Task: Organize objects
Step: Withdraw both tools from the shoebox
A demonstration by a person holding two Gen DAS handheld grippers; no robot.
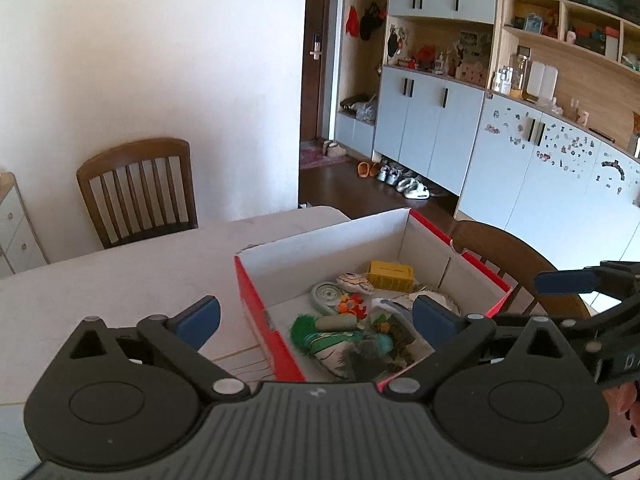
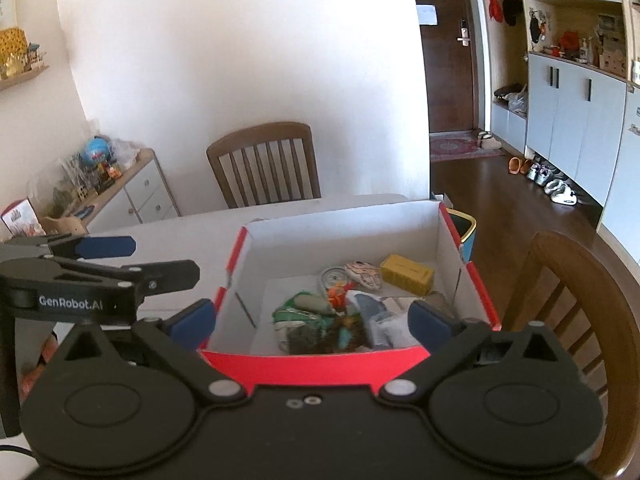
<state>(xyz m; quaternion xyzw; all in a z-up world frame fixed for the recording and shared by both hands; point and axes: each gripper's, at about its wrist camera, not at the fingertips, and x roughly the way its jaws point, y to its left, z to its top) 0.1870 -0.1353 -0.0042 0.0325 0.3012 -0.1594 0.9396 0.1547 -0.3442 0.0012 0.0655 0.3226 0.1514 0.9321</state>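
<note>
Box (image 2: pixel 352 236) w/ jumbled small items, front ones blurred, both tongs empty

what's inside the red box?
Red box holds a yellow block, a round grey disc, a patterned oval piece, an orange trinket and printed pouches. Anything beneath the pile is hidden.

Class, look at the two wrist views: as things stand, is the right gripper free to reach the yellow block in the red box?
Probably yes. The red box is open-topped, the yellow block lies uncovered near its far wall, and the right gripper stands open, empty and pointed into the box.
</note>
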